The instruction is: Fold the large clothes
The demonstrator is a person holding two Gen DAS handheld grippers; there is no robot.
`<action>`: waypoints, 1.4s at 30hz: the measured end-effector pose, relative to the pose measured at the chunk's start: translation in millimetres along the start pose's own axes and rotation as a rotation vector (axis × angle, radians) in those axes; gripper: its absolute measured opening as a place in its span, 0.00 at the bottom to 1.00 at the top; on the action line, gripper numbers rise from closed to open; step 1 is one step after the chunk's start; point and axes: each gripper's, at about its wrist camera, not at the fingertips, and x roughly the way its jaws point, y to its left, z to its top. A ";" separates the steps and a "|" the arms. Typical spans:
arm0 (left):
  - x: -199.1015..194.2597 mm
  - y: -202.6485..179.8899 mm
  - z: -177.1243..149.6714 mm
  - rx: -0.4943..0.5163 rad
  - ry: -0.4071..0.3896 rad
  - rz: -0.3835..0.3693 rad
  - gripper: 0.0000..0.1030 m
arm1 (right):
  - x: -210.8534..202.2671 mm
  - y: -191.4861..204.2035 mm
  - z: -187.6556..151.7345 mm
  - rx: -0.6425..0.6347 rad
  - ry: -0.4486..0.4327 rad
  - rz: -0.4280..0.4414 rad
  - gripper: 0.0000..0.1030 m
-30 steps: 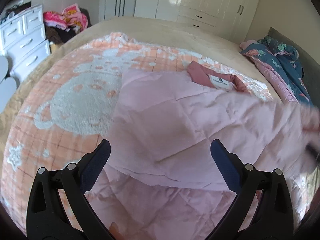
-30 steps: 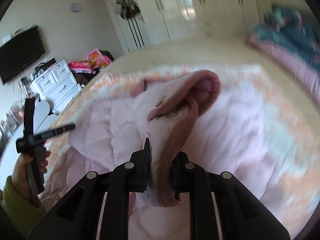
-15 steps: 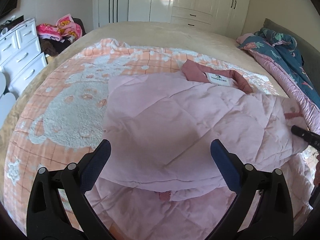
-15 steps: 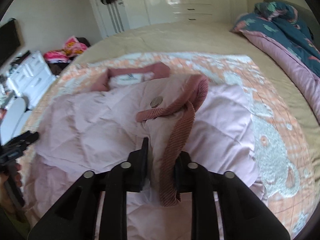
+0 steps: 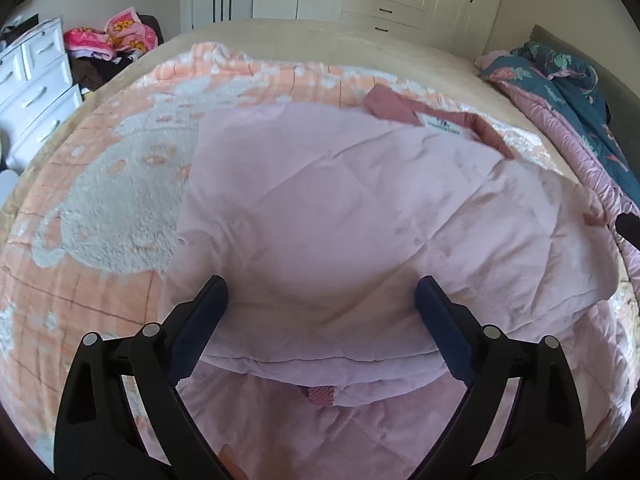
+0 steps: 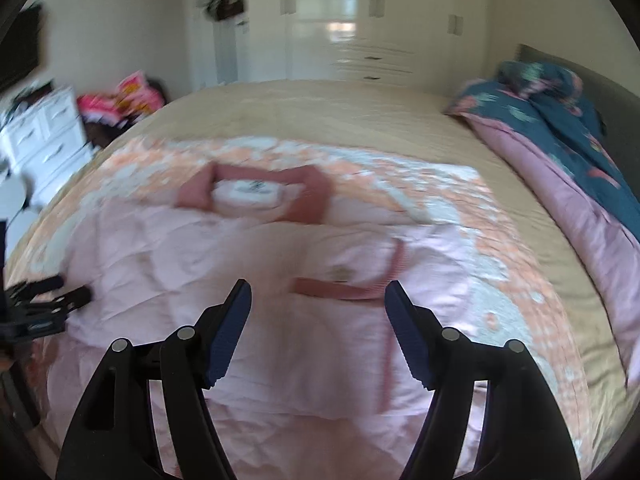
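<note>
A pale pink quilted jacket (image 5: pixel 340 216) (image 6: pixel 248 280) lies on the bed, its dusty-rose collar and white label (image 5: pixel 442 125) (image 6: pixel 250 192) at the far side. Both sleeves are folded across the body. The rose ribbed cuff (image 6: pixel 340 290) rests flat on the jacket just beyond my right gripper (image 6: pixel 318 294), whose jaws are opening with nothing between them. My left gripper (image 5: pixel 320 288) hovers wide open over the near fold of the jacket and holds nothing. The left gripper's tips (image 6: pixel 60 298) show at the left edge of the right wrist view.
The jacket rests on an orange and white fleece blanket (image 5: pixel 112 200) over a beige bed. A blue floral and pink duvet (image 6: pixel 568 152) is bunched at the right. White drawers (image 5: pixel 36 80) and a pile of pink clothes (image 5: pixel 112 36) stand at the left; wardrobes line the far wall.
My right gripper carried the sleeve cuff across the jacket, then opened and let it drop flat. The left gripper stayed open and sank closer to the jacket.
</note>
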 end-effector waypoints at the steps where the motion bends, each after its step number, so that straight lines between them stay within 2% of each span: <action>1: 1.9 0.6 -1.2 0.001 0.003 0.000 0.87 | 5.2 5.4 0.6 -0.010 0.013 0.017 0.66; 3: 3.7 1.9 -2.1 -0.004 0.010 -0.005 0.87 | 13.4 16.1 3.0 -0.019 0.033 0.035 0.73; 5: 2.3 0.4 -1.9 -0.004 0.013 -0.002 0.87 | 26.1 25.5 3.9 -0.025 0.060 0.045 0.74; 9: 2.1 -0.8 -1.9 -0.004 0.014 -0.002 0.87 | 68.1 24.1 -4.1 0.028 0.202 0.054 0.78; 13: 2.4 -1.8 -1.5 0.000 0.013 0.001 0.87 | 86.0 24.3 -13.0 0.055 0.223 0.056 0.83; 18: 1.9 -2.6 -1.2 0.001 0.014 0.001 0.87 | 89.1 27.4 -21.3 0.052 0.203 0.038 0.85; 22: -7.6 -1.8 3.1 -0.015 0.030 -0.021 0.87 | 74.5 18.3 -17.5 0.138 0.201 0.095 0.86; 26: -28.4 -3.2 6.5 -0.043 0.014 -0.074 0.90 | 50.6 12.5 -15.6 0.211 0.192 0.149 0.91; 30: -49.0 -6.9 7.6 -0.050 -0.007 -0.085 0.91 | 25.8 9.0 -18.0 0.236 0.176 0.161 0.93; 35: -70.0 -0.9 6.6 -0.104 -0.018 -0.119 0.91 | -0.9 5.3 -21.3 0.240 0.166 0.143 0.93; 42: -96.2 3.3 2.6 -0.110 -0.031 -0.110 0.91 | -42.9 1.0 -23.2 0.258 0.115 0.133 0.95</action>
